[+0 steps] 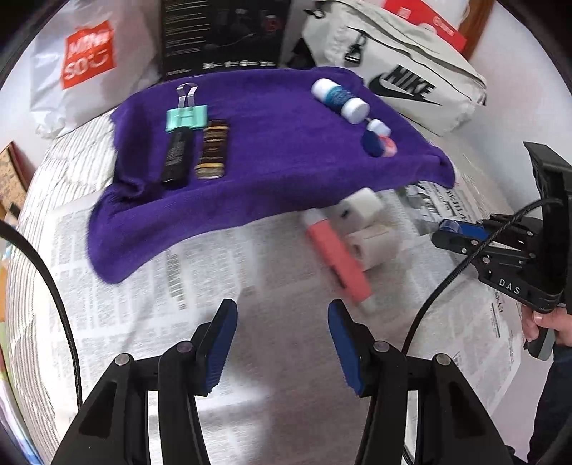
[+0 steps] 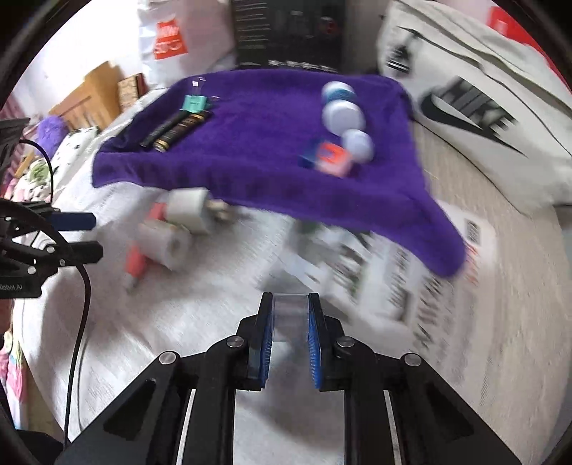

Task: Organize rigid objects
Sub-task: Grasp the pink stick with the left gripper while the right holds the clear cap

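Observation:
My right gripper (image 2: 290, 307) is shut on a small clear object (image 2: 289, 314), held just above the newspaper; it also shows at the right of the left wrist view (image 1: 441, 230). My left gripper (image 1: 282, 332) is open over the newspaper with nothing between its fingers. Ahead of it lie a coral marker (image 1: 339, 261), a white roll (image 1: 373, 245) and a white plug block (image 1: 359, 207). On the purple towel (image 1: 271, 157) lie a teal binder clip (image 1: 186, 116), a black tube (image 1: 177, 159), a brown striped tube (image 1: 211, 148), a white-and-blue bottle (image 1: 338, 96) and small blue and pink pieces (image 1: 379, 143).
Newspaper (image 1: 200, 257) covers the surface. Behind the towel stand a white shopping bag (image 1: 89, 60), a black box (image 1: 221, 32) and a white Nike bag (image 1: 404, 78). A person's hand (image 1: 543, 322) grips the right tool's handle. A black cable (image 1: 53, 286) hangs at the left.

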### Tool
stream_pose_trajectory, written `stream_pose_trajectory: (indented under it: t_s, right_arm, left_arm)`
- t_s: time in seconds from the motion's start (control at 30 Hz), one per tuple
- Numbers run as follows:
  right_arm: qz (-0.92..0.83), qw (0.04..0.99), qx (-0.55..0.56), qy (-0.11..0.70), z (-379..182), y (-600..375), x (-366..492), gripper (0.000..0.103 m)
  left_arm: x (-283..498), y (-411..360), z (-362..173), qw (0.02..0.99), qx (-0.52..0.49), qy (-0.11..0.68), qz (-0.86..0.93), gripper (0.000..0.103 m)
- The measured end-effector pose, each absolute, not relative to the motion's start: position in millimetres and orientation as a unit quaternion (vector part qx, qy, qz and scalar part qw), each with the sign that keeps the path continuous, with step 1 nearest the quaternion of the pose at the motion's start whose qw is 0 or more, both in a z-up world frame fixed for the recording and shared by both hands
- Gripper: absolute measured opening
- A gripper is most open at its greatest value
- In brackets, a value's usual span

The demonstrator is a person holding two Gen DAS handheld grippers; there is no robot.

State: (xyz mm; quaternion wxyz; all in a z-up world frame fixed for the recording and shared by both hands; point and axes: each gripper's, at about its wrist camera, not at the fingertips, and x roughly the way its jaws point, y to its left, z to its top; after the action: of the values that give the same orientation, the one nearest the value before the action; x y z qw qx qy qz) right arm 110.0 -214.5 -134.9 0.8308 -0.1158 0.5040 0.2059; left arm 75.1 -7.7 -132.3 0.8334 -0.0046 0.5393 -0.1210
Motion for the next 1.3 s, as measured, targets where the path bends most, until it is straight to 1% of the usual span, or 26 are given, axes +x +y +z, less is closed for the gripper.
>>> stream_pose_trajectory:
  t_s: [0.2, 0.4, 0.63, 0.7, 0.87, 0.93, 0.97, 1.0, 1.03, 1.3]
  right_arm:
    - [0.184, 0.835, -0.088, 0.511, -136.4, -245.8, 92.7, 0.018]
    - [0.183, 0.841, -0.068, 0.505, -138.3, -253.5, 87.8, 0.018]
    - [0.187, 0.845, -0.061, 0.498, -139.3, -256.0, 85.9, 0.018]
    - [0.186, 0.846, -0.058, 0.496, -139.5, -257.1, 84.9, 0.018]
    - [0.186, 0.846, -0.061, 0.495, -139.5, -256.2, 84.6, 0.018]
    - [0.187, 0.846, -0.058, 0.496, -139.4, -256.8, 84.8, 0.018]
    - [0.186, 0.846, -0.057, 0.496, -139.4, -256.8, 84.8, 0.018]
    - [0.186, 0.846, -0.058, 0.496, -139.4, -256.7, 84.7, 0.018]
    - [0.185, 0.847, -0.059, 0.496, -139.5, -256.6, 84.9, 0.018]
    - [0.183, 0.847, -0.064, 0.495, -139.6, -254.9, 84.7, 0.018]
  left_arm:
    - [83.2, -36.4, -129.9, 0.827, -0.002, 0.542, -0.148, 0.051]
    - [92.5, -57.9, -143.6, 0.818, 0.027, 0.557, -0.137, 0.051]
    - [89.9, -36.6, -143.8, 0.825, 0.06, 0.556, -0.08, 0.051]
    - [91.3, -27.8, -142.6, 0.828, 0.049, 0.555, -0.061, 0.051]
    - [99.5, -37.5, -144.1, 0.831, 0.052, 0.547, -0.091, 0.051]
    - [102.7, -45.9, -145.5, 0.834, 0.07, 0.54, -0.092, 0.046]
    - [102.9, -49.0, -145.4, 0.837, 0.075, 0.534, -0.095, 0.037]
    - [103.1, -50.7, -144.8, 0.839, 0.071, 0.529, -0.103, 0.02]
    - [102.0, -51.3, -143.9, 0.841, 0.067, 0.527, -0.108, 0.017]
    - [102.8, -47.2, -145.4, 0.843, 0.047, 0.52, -0.129, 0.017]
